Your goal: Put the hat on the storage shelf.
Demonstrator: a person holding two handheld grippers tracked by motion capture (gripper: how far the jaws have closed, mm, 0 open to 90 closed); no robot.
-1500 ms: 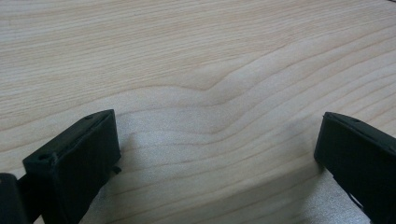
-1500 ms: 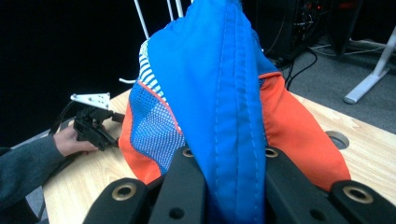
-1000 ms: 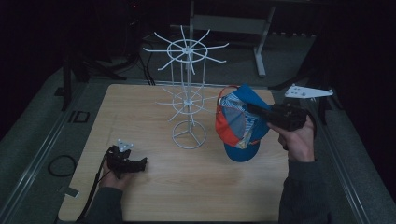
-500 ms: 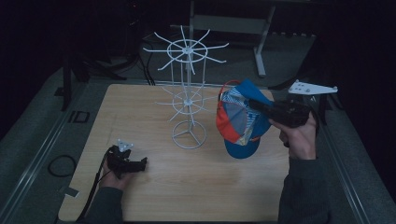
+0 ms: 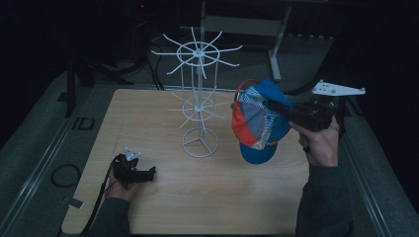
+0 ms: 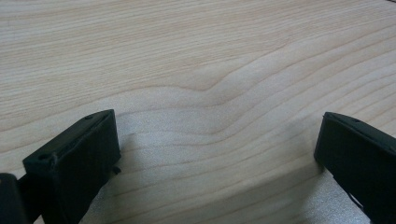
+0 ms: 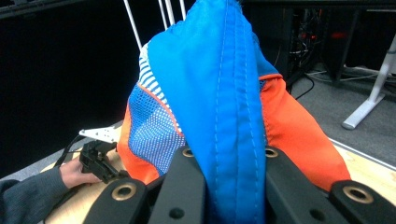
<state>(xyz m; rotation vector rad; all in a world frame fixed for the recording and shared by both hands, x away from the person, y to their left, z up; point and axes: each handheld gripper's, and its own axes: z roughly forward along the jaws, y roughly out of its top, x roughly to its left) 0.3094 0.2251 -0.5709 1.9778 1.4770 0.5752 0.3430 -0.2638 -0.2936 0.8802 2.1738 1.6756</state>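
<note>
- Light wooden table (image 5: 207, 197): your left forearm lies on its near left corner.
- White wire rack with spoked tiers (image 5: 198, 106): upright at mid-table.
- Blue, orange and mesh cap (image 5: 257, 123): raised off the table, just right of the rack.
- Right gripper (image 7: 226, 158): you have it clamped on the cap's blue fabric.
- Left gripper (image 6: 217, 140): jaws wide apart, nothing between, low over bare wood.

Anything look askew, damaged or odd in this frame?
Nothing stands out. The right tongs pinch the blue and orange cap beside the upright white wire rack; the left tongs rest open on the wooden table.
</note>
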